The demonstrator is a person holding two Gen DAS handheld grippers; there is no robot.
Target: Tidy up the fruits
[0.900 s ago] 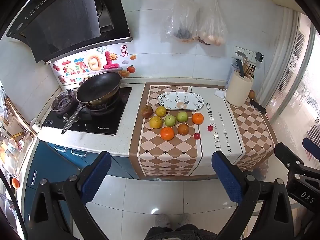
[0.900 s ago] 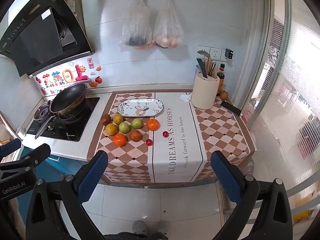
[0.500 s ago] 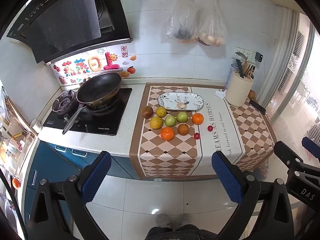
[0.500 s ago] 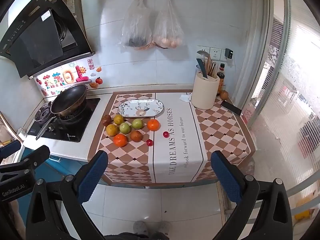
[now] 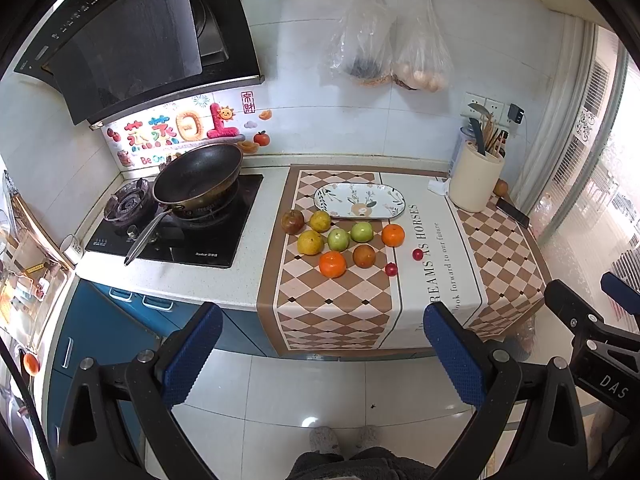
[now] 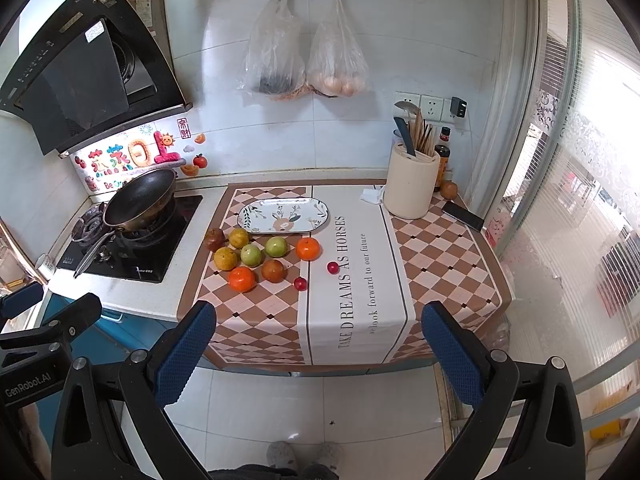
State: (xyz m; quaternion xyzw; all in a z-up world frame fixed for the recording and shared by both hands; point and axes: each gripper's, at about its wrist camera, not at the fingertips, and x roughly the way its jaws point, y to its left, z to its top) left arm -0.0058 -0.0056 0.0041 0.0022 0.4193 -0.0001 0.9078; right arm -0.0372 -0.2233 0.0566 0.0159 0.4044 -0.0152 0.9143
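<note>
Several fruits lie on a checkered cloth (image 5: pixel 332 308) on the counter: two oranges (image 5: pixel 332 264) (image 5: pixel 393 235), two green apples (image 5: pixel 338 239), yellow pears (image 5: pixel 310 242), brownish fruits (image 5: pixel 364 256) and two small red fruits (image 5: pixel 391 269). An empty oval patterned plate (image 5: pixel 359 200) lies just behind them; it also shows in the right wrist view (image 6: pixel 282 215). My left gripper (image 5: pixel 322 354) and right gripper (image 6: pixel 318 354) are both open and empty, held over the floor well short of the counter. The fruit cluster (image 6: pixel 256 256) sits left of centre in the right wrist view.
A black wok (image 5: pixel 198 174) sits on the stove at the left. A cream utensil holder (image 5: pixel 474 182), a phone (image 6: pixel 463 216) and a bottle stand at the back right. Two plastic bags (image 5: pixel 388 52) hang on the wall. A window is at the right.
Both views have shifted very slightly; the fruits and plate have not moved and both grippers stay open.
</note>
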